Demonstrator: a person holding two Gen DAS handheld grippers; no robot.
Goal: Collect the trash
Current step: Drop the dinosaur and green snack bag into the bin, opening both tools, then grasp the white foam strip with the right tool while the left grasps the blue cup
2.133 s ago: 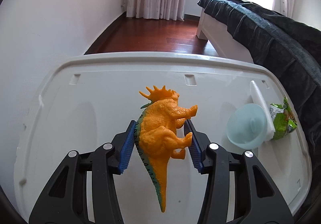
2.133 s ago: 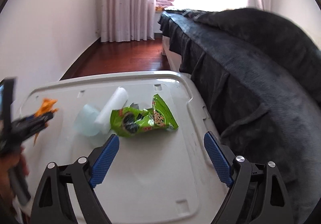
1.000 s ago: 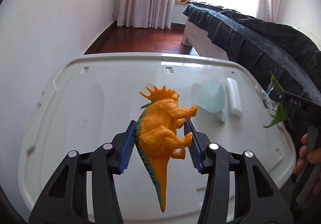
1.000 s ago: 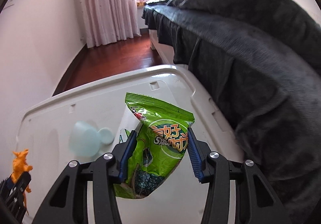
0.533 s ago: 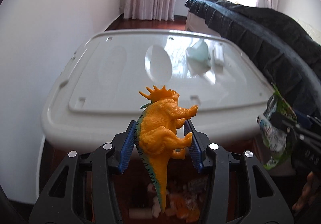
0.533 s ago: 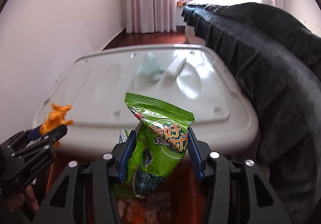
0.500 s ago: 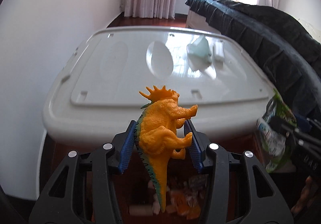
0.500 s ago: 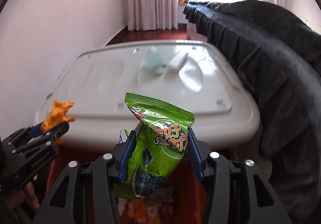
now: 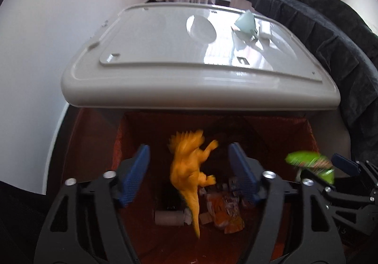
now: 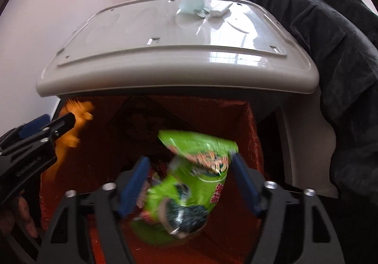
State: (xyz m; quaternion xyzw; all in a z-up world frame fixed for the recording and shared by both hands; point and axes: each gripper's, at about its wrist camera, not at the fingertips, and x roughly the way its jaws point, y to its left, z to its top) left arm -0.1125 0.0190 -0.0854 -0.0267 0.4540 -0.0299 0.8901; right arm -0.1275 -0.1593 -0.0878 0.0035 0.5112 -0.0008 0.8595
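left gripper: jaws opening, orange toy dinosaur loose between them, blurred
right gripper: jaws opening, crumpled green snack bag loose between
location: both over red-lined bin

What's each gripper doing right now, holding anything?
Left gripper: opening, orange dinosaur loose between its fingers.
Right gripper: opening, green snack bag slipping free.

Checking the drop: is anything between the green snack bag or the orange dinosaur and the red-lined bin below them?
Nothing visible: the snack bag and dinosaur hang between opening claws directly over the open bin, clear of the white lid.
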